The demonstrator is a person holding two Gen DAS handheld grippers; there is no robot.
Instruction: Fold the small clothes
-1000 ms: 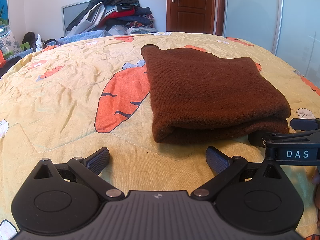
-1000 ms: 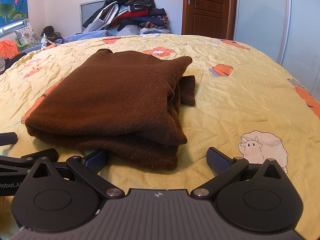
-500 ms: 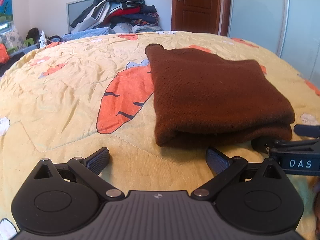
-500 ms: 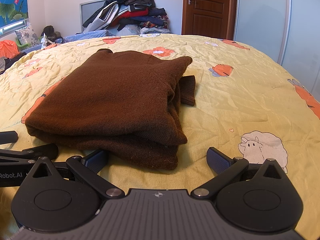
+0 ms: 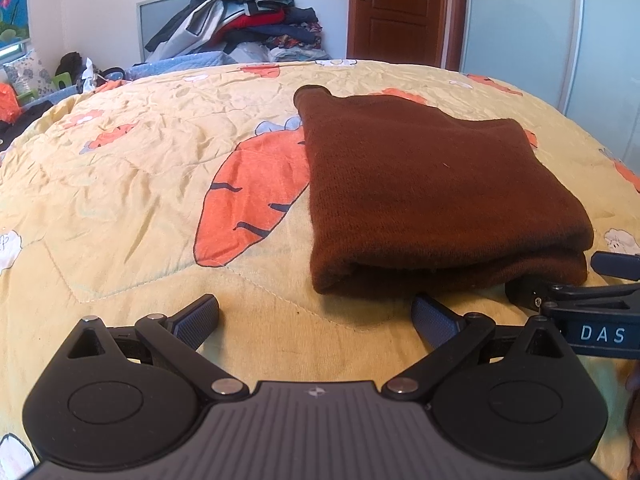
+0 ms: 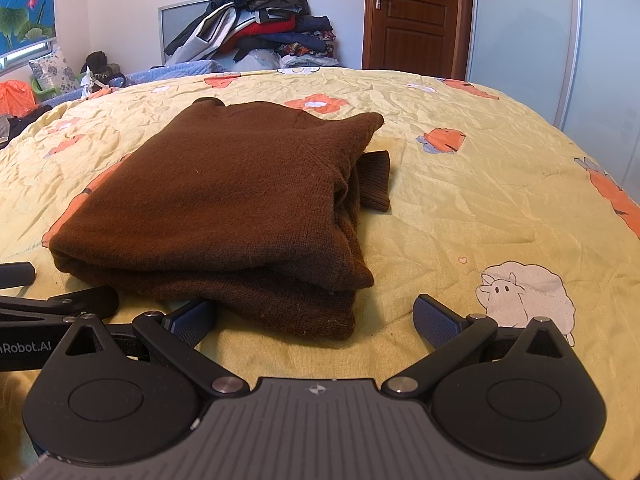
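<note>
Sweater [image 6: 224, 200], brown and knitted, lay folded into a thick, layered rectangle on the yellow carrot-print quilt [image 5: 140, 184] of the bed, and over the past second almost nothing about it had altered: the bundle kept its shape and its place, with only one ribbed cuff [image 6: 374, 184] poking out along its far right edge. What did change was small. In the left wrist view the scene had slid slightly, so that the sweater [image 5: 432, 196] sat a little lower and closer, which suggested the left claw [image 5: 316, 320] had crept forward or tilted a touch; the right wrist view stayed practically fixed. I judged from this that the folding of this garment was essentially done and that both tools were idling just clear of it, perhaps before a last tidy of the stray cuff or a move to another piece. The left claw was spread wide and empty, low over the quilt, just short of the bundle's near left corner. The right claw [image 6: 316, 320] was likewise parted and held nothing, its left finger [image 6: 192, 318] just at the sweater's near edge, though whether it touched the knit I could not tell. Each tool appeared at the edge of the other's view, so they sat side by side, level and pointing across the bed toward the heap of clothes [image 6: 256, 24] by the wall.
</note>
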